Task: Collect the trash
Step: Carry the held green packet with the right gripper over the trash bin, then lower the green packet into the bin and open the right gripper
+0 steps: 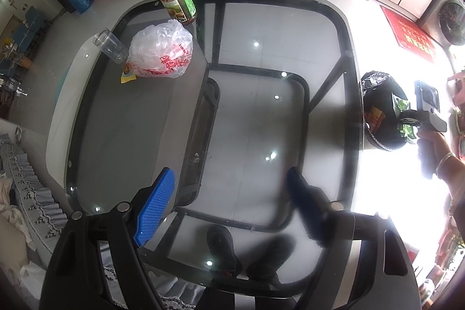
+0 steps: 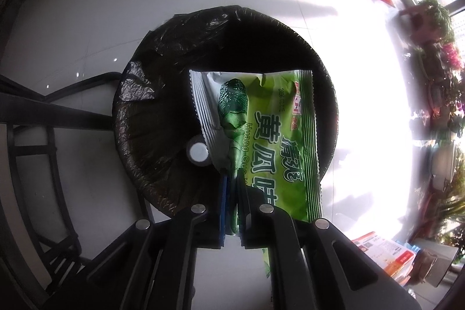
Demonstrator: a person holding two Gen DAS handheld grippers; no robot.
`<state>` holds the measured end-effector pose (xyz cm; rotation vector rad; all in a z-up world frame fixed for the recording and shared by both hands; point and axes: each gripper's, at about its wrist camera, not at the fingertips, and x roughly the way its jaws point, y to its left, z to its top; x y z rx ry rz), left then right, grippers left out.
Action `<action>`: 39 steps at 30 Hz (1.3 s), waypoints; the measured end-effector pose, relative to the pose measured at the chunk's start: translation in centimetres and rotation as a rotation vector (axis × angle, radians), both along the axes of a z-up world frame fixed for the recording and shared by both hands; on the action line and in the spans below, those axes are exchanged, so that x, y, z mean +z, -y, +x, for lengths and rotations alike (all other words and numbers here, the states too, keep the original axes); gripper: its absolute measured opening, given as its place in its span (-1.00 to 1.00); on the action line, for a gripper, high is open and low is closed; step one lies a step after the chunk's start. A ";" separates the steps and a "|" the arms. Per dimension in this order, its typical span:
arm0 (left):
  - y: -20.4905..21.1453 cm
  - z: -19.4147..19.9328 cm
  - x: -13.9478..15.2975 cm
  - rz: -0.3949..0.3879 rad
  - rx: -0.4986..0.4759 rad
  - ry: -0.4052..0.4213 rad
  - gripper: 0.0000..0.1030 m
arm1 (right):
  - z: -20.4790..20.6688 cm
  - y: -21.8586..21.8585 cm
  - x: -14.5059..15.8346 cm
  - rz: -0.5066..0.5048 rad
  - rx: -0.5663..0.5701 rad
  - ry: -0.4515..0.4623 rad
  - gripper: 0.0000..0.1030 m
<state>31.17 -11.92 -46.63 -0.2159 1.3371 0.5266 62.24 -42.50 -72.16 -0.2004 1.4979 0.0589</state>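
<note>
The step in hand looks like the drop: the right gripper [image 2: 232, 188] pinches a green snack wrapper [image 2: 261, 135] tight and holds it directly above the trash bin [image 2: 139, 112], whose black liner is open below. The next move, I judge, asks only to release the wrapper so it falls inside the rim. The left gripper [image 1: 232, 193] is wide apart and holds nothing. It hangs over the glass table [image 1: 116, 121], well apart from the bin. On the table's far side from the bin lie a white plastic bag [image 1: 162, 51], a clear cup [image 1: 110, 45] and a jar [image 1: 177, 2].
</note>
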 end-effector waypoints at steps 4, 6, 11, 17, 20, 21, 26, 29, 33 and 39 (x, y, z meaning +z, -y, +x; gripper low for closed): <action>-0.1 -0.1 -0.3 -0.007 0.010 -0.004 0.51 | 0.0 0.1 -0.4 -0.012 0.003 -0.008 -0.89; -0.1 -0.1 -0.4 -0.008 0.009 -0.006 0.51 | -0.6 0.4 -0.7 -0.027 0.006 -0.012 -0.89; 0.2 0.0 -0.6 -0.012 0.003 -0.010 0.51 | -0.3 0.1 -1.0 -0.052 -0.005 -0.016 -0.78; 0.3 0.0 -0.5 -0.011 0.002 -0.009 0.51 | -0.3 0.0 -0.5 -0.078 -0.006 -0.012 -0.49; 0.3 -0.1 -0.6 -0.008 0.000 -0.009 0.51 | -0.2 -0.2 -0.4 -0.081 -0.010 -0.002 -0.43; 0.3 -0.1 -0.6 -0.009 0.000 -0.009 0.51 | -0.3 -0.3 -0.4 -0.082 -0.011 -0.003 -0.42; 0.2 -0.3 -0.5 -0.011 0.003 -0.007 0.51 | -0.6 -0.4 -0.1 -0.072 0.001 0.011 -0.30; 0.1 -0.4 -0.5 -0.013 0.003 -0.005 0.51 | -1.0 -0.9 0.3 -0.057 0.012 0.026 -0.30; -0.1 -0.6 -0.4 -0.013 0.006 -0.003 0.51 | -1.4 -1.7 0.8 -0.057 0.045 0.037 -0.30; -0.5 -0.9 -0.3 -0.018 0.010 0.005 0.51 | -2.0 -2.7 1.5 -0.045 0.068 0.048 -0.30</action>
